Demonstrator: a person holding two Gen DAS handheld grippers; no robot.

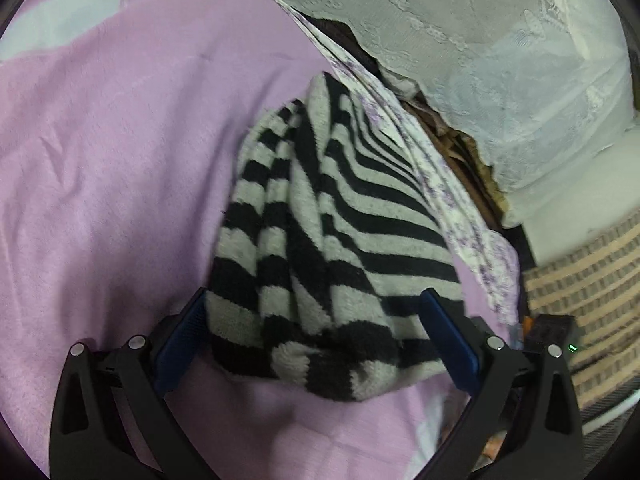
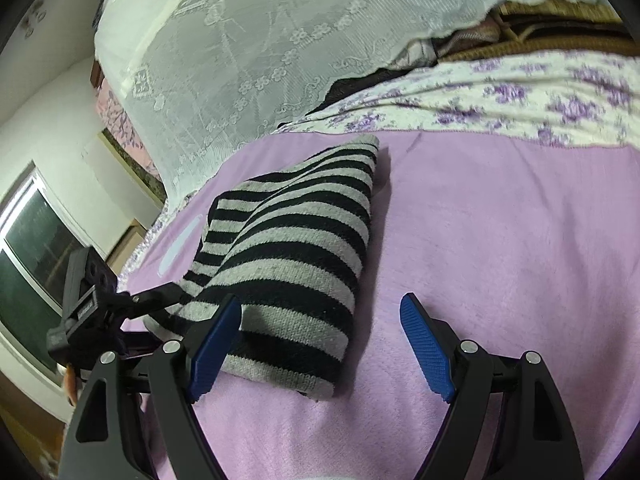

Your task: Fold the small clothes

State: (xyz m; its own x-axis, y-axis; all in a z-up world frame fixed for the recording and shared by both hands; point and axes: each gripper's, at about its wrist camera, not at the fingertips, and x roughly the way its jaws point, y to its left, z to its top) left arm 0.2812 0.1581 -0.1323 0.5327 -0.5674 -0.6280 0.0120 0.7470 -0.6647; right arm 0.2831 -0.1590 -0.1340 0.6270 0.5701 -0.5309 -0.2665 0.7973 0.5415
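A fuzzy black-and-grey striped garment [image 2: 296,256] lies folded on the pink blanket [image 2: 500,240], bunched at its near end. The left gripper [image 1: 316,320] straddles it, jaws apart; the right gripper [image 2: 320,332] gapes beside it.

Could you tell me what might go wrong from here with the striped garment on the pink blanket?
The left gripper straddles a bunched end of the striped garment; closing may pinch several layers and drag the fold apart. The right gripper is open beside it, one finger overlapping its near edge, so a nudge could skew it.
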